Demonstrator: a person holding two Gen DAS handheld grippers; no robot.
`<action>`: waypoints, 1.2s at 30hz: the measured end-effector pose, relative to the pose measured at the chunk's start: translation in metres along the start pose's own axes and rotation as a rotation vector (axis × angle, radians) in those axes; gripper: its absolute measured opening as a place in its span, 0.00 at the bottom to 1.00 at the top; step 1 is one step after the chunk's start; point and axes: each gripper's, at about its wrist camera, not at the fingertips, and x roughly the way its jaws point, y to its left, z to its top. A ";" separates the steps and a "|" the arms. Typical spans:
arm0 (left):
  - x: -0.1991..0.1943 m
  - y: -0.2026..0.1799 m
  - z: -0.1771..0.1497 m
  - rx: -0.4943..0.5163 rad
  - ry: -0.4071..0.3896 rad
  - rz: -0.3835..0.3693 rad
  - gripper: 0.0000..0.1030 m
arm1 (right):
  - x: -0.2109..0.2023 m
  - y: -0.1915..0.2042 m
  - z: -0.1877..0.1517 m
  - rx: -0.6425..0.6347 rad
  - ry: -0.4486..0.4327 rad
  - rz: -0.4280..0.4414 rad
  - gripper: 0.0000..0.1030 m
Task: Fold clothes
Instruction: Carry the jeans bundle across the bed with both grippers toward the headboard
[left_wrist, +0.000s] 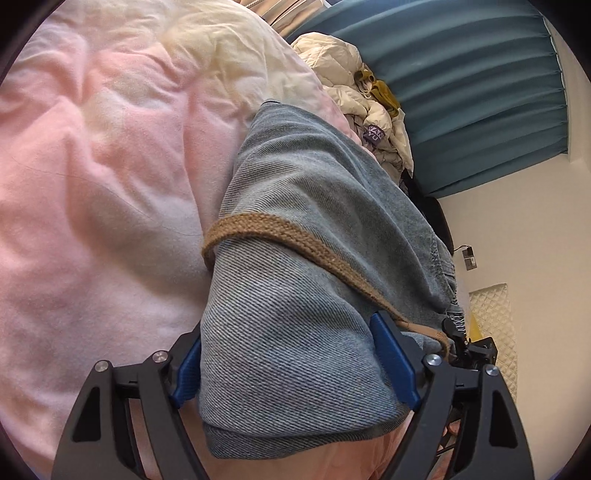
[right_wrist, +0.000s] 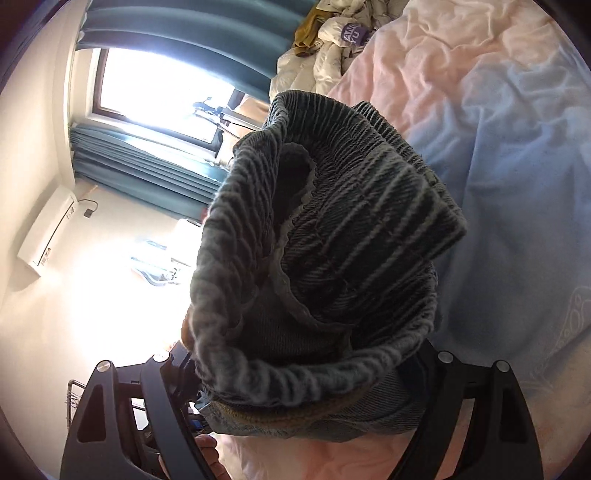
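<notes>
In the left wrist view we see our left tongs (left_wrist: 291, 373) closed on a thick fold of the blue-grey denim garment (left_wrist: 314, 236), the blue fingers (left_wrist: 393, 356) pressing it from either side. The denim stretches forward from the tongs along the edge of the bed (left_wrist: 92, 166), whose cover is pink and creased. A brown woven drawstring (left_wrist: 258, 225) lies across the denim. Further along the same bed edge sits a heap of cream clothes (left_wrist: 354, 85) with a mustard piece in it, and a teal curtain (left_wrist: 472, 92) hangs beyond

In the right wrist view our right tongs (right_wrist: 306, 373) grip the gathered elastic waistband (right_wrist: 332, 221) of the same garment, which bunches up in front of the lens with its opening showing. The bed cover (right_wrist: 498, 129) here runs from pink to pale blue. We also see a bright window (right_wrist: 155, 92) between the curtains, a wall air conditioner (right_wrist: 48, 229), and part of a hand (right_wrist: 207, 454) at the bottom edge
</notes>
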 end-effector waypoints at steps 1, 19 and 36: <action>0.003 -0.002 -0.001 0.012 0.009 0.010 0.77 | 0.005 -0.005 0.000 0.008 0.015 -0.022 0.85; 0.005 -0.029 -0.015 0.137 -0.051 0.175 0.57 | 0.028 0.012 -0.010 -0.053 0.029 -0.185 0.56; 0.009 -0.031 -0.015 0.162 -0.086 0.213 0.54 | 0.028 0.016 -0.023 -0.069 -0.003 -0.185 0.53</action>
